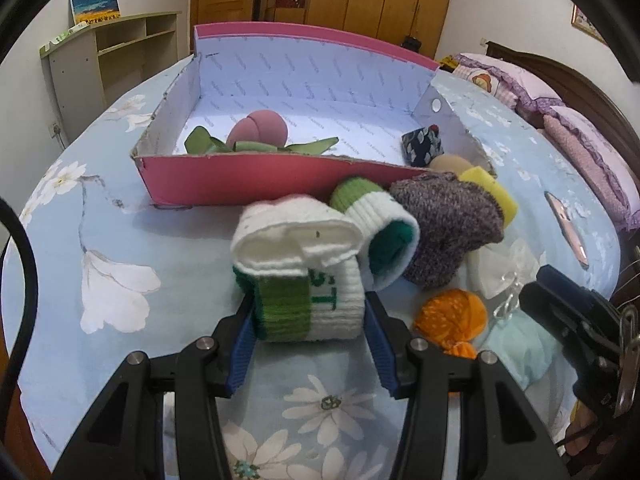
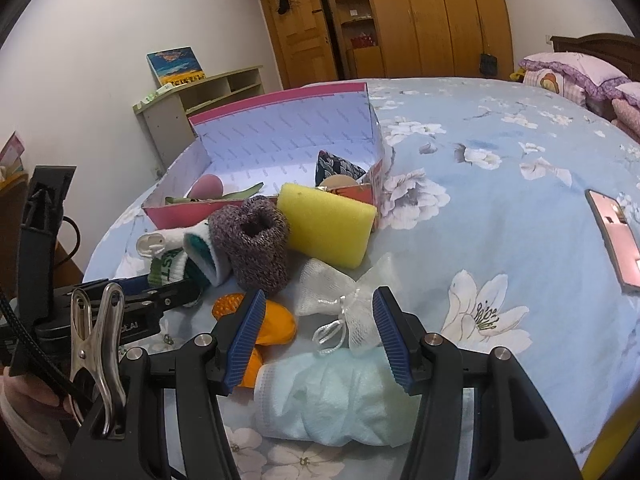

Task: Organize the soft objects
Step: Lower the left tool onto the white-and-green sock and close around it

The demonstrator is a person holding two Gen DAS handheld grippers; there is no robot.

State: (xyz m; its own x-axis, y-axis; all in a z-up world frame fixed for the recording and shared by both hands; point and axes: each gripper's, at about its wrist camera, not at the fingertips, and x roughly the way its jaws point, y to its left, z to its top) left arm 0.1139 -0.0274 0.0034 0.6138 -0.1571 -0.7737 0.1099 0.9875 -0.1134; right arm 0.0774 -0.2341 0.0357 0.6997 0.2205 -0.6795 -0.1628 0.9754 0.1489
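1. Knitted white-and-green sock [image 1: 308, 280] sits on the bed [image 1: 120, 248] between the blue fingers [image 1: 242, 344] of the left gripper [image 1: 310, 320]; both pads press its green-striped cuff, so it is pinched.
2. Just behind it lies a 2nd rolled sock [image 1: 380, 224], green and white, touching a grey-purple knit roll [image 1: 444, 220].
3. Behind the knit roll, a yellow sponge [image 2: 326, 224] leans against the front wall of the pink box [image 1: 240, 184].
4. Inside the box lie a pink peach toy [image 1: 258, 130] with green leaves and a dark patterned pouch [image 1: 422, 144] at the right corner; a tan round thing [image 1: 450, 164] shows at the box's low front wall beside that corner, but I cannot tell whether it is in or out.
5. The right gripper [image 2: 320, 340] hangs over the near pile with its fingers [image 2: 390, 332] spread and nothing between the pads.
6. Under and ahead of it lie a pale blue cloth roll [image 2: 332, 396], a white mesh bag [image 2: 344, 296] tied with ribbon, and an orange bundle [image 2: 276, 320] touching the left blue pad's edge.
7. A pink phone [image 2: 614, 236] lies on the bed well to the right of the pile.
8. A metal clip [image 2: 98, 344] hangs on the left gripper's body, seen from the right wrist view.
9. Purple pillows [image 2: 576, 72] sit at the head of the bed, and a wooden wardrobe [image 2: 436, 16] stands behind.
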